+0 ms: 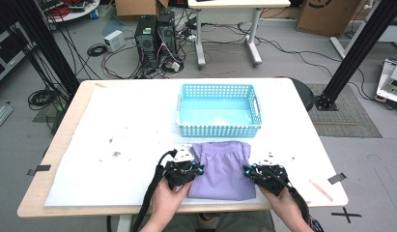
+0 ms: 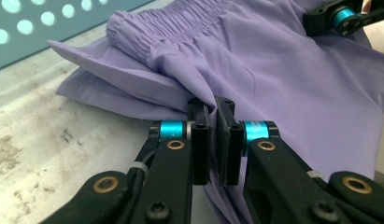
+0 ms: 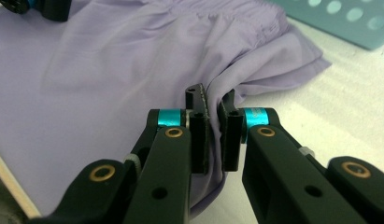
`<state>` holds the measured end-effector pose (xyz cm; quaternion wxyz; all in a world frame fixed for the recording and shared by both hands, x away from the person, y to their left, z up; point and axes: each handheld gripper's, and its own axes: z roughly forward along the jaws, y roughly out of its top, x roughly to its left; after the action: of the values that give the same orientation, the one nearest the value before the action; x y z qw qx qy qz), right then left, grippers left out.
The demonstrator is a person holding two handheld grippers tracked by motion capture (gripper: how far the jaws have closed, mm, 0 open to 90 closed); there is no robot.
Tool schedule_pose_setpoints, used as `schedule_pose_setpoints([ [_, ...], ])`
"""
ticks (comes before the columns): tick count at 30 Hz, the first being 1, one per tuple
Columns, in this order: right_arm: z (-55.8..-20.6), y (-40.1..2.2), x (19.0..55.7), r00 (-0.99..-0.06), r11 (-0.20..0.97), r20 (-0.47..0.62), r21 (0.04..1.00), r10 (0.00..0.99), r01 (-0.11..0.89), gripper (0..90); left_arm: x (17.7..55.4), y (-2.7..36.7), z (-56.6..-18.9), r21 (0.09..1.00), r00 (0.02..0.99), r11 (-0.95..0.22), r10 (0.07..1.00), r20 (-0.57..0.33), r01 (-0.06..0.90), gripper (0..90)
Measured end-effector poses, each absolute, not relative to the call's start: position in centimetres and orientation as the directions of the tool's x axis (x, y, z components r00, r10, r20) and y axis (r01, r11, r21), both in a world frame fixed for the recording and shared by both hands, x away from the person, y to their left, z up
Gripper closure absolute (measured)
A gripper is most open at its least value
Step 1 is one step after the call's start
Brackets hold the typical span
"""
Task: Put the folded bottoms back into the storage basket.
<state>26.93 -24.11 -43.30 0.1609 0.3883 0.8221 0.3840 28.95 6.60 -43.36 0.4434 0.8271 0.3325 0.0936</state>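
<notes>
Two hand-held grippers, one folded purple garment, one blue perforated basket, one thin wooden stick.

Nearest, at the near edge of the tabletop (image 1: 65,145): left hand-held gripper (image 1: 198,170) clenched on the left edge of the purple garment (image 1: 222,169), fabric pinched between the pads (image 2: 200,140). Right hand-held gripper (image 1: 248,171) likewise clenched on the right edge of the same garment, cloth gathered between its pads (image 3: 229,140). Garment lying flat between the two, near centre, elastic waistband at the far side, just short of the basket.

To the near right, well apart from the garment, the wooden stick (image 1: 320,190). Tabletop pale wood with rounded corners, covered by a white sheet (image 1: 114,169) speckled with dark marks left of centre; tape strips at the left and right edges.

Farther, the blue basket (image 1: 219,110), just beyond the waistband.

Beyond the tabletop, grey floor, two black computer towers (image 1: 155,36) amid tangled cables, a white table, cardboard boxes, black frame posts left and right.
</notes>
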Motion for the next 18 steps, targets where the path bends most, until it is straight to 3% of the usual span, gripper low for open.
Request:
schedule_pose_setpoints([
  [18,-42.5,-24.3,26.5,-0.652,0.388,0.031,0.782,0.757,0.488,86.1,28.3,7.2,-42.3,0.817,0.763,-0.372,0.635,-0.122,0.44,85.7],
])
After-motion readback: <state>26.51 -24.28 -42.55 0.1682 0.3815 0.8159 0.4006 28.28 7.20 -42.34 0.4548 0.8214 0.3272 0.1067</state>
